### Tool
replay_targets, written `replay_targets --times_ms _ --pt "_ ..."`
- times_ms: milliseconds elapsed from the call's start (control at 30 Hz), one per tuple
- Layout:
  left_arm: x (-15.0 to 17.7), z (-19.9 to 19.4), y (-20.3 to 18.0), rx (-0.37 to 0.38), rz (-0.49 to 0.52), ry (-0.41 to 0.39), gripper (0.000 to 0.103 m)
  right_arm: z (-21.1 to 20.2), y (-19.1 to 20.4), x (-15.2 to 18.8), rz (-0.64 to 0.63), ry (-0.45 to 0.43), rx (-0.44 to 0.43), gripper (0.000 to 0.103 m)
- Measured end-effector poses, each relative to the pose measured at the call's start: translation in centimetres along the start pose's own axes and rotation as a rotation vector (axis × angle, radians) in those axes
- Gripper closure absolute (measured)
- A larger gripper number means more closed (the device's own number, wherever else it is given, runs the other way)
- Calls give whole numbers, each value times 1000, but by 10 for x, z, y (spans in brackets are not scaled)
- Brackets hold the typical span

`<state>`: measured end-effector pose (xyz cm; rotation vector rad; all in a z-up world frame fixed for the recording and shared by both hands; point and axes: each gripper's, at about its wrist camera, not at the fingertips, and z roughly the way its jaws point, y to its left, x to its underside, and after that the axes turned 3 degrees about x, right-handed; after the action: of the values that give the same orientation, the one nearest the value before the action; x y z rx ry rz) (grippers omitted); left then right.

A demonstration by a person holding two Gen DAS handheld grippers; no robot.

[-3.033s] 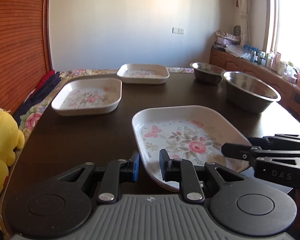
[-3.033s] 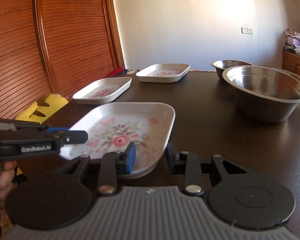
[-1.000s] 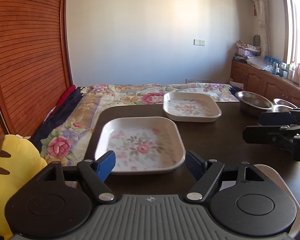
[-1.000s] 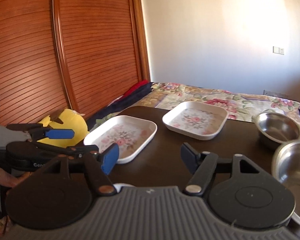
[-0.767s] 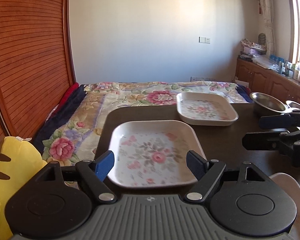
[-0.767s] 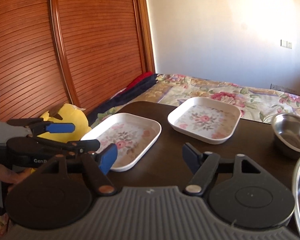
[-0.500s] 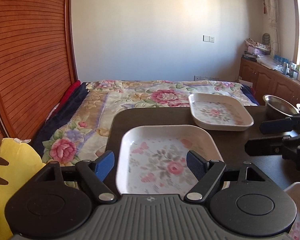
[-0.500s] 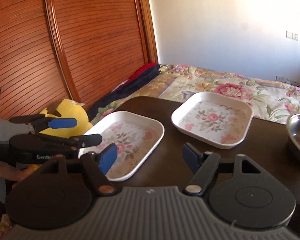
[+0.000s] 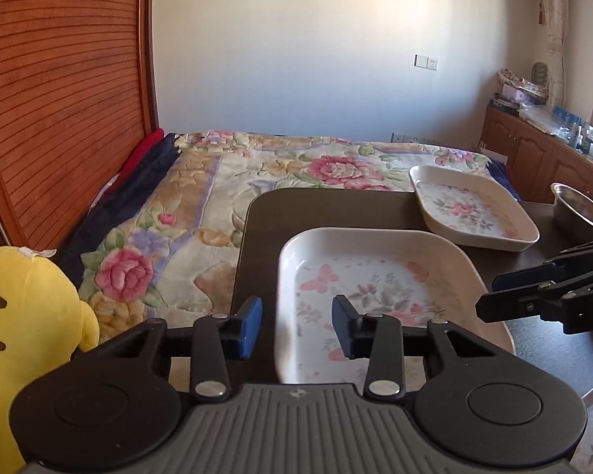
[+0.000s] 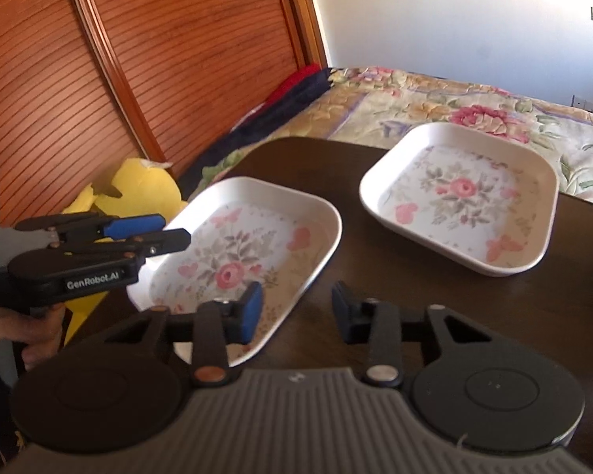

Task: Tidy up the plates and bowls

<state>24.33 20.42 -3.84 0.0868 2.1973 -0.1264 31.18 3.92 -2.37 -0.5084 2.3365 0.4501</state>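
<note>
Left tool [image 9: 296, 328] narrowed since earlier; floral plate [image 9: 379, 288] on dark table [image 9: 336, 209].

My left gripper [image 9: 296, 326] body hides near plate's [image 9: 379, 276] front edge; steel bowl [image 9: 579, 207] cut off at right edge; right view blurry.

On the dark brown worktop [image 9: 336, 207] the near plate [image 9: 379, 288] is white with pink roses and butterflies; beyond it, the far plate [image 9: 470, 207] bears the same print. Left of the worktop, the bedspread [image 9: 201, 205] shows pink roses on cream, and the plush toy [image 9: 23, 316] is yellow.
</note>
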Motion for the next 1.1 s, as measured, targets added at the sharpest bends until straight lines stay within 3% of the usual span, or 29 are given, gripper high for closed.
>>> replay_targets --times_ms 333,1100 --pt "4 3 7 24 -22 24 81 12 3 -2 -10 34 -8 77" --pt "5 -10 -3 46 -42 43 88 1 -7 -1 14 32 -10 88"
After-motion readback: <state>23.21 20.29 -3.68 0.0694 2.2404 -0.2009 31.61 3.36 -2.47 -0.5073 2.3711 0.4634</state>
